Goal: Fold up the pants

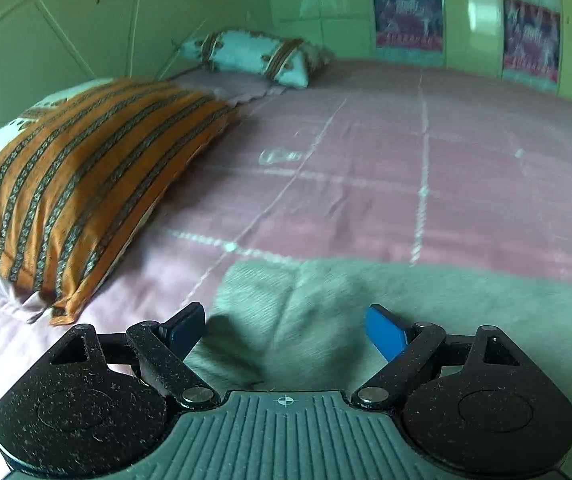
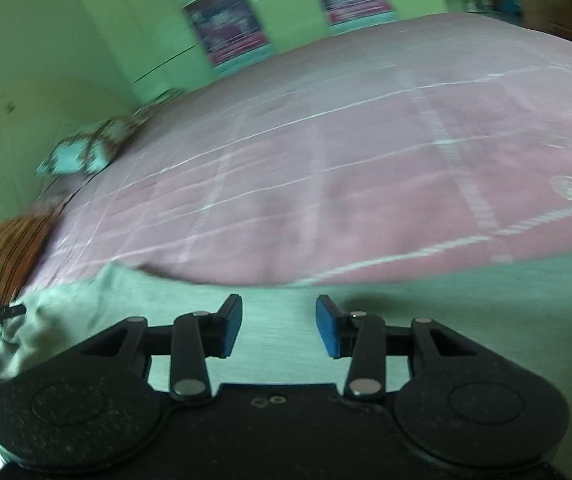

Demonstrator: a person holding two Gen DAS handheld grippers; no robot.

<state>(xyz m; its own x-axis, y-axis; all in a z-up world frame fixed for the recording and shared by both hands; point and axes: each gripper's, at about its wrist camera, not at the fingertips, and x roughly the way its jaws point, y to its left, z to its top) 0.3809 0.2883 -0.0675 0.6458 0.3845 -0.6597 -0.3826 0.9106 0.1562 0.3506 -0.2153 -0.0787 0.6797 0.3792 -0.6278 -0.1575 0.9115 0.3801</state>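
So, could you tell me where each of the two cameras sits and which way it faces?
Left wrist view: on the left gripper, angled down along its wide-open fingers over the grey-green pants, toward the orange striped pillow and green wall.
Right wrist view: on the right gripper, tilted and blurred, its fingers apart over the pants, nothing between them; a dark gripper tip shows at the left edge.
Shared: pants, pink bedspread, both pillows, the wall hangings.

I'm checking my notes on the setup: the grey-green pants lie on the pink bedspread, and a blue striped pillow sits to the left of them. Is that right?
Not quite. The striped pillow is orange, not blue, as the left wrist view shows. The rest stands: the grey-green pants lie on the pink bedspread, and the pillow sits to their left.
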